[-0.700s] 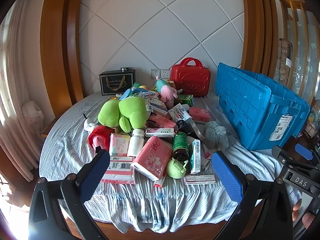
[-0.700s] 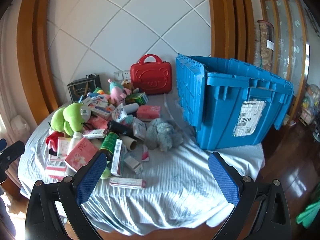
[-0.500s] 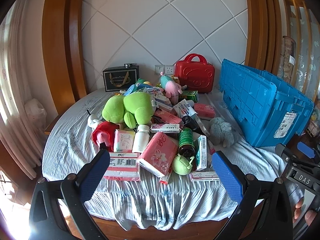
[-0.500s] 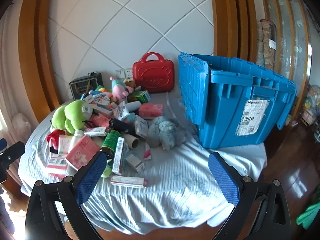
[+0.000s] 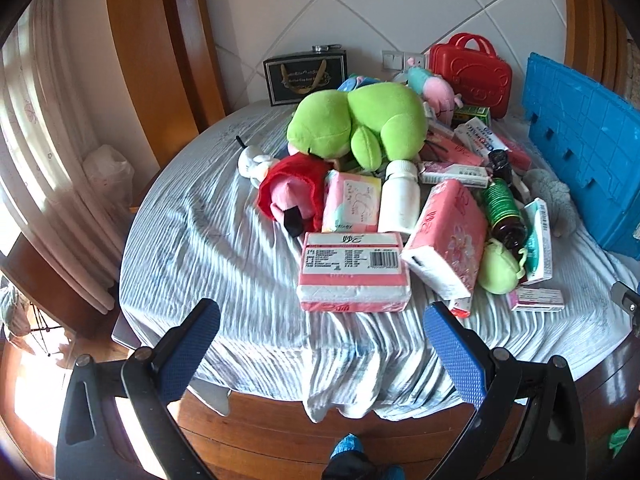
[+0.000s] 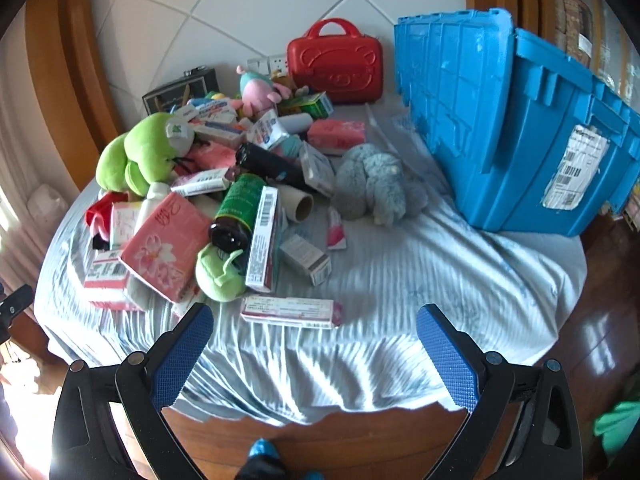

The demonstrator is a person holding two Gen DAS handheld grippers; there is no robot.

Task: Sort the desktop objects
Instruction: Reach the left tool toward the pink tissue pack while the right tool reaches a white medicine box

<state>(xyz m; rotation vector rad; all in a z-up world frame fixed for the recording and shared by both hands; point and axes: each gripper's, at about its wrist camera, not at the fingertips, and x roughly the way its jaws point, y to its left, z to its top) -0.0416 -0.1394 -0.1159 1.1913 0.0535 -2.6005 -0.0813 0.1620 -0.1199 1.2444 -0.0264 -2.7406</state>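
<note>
A heap of small goods lies on a round table under a striped cloth (image 5: 224, 248): a green plush frog (image 5: 360, 124), a red plush (image 5: 292, 192), pink tissue packs (image 5: 354, 268), a white bottle (image 5: 400, 200), a dark green-labelled bottle (image 6: 240, 212), a grey plush (image 6: 372, 184) and several small boxes. A blue crate (image 6: 520, 128) stands at the right. My left gripper (image 5: 320, 344) hangs open over the near table edge, just in front of the tissue pack. My right gripper (image 6: 316, 344) is open too, near a long flat box (image 6: 290, 311). Neither holds anything.
A red case (image 6: 336, 64) and a black box (image 5: 306, 76) stand at the back by the wall. Curtains (image 5: 44, 160) hang at the left. The wooden table rim (image 5: 280, 424) shows below the cloth, with a blue shoe cover (image 5: 346, 446) on the floor.
Both grippers have moved in closer to the table and tipped downward, so the heap looks larger and nearer. The jaws stayed wide apart and nothing was picked up.
</note>
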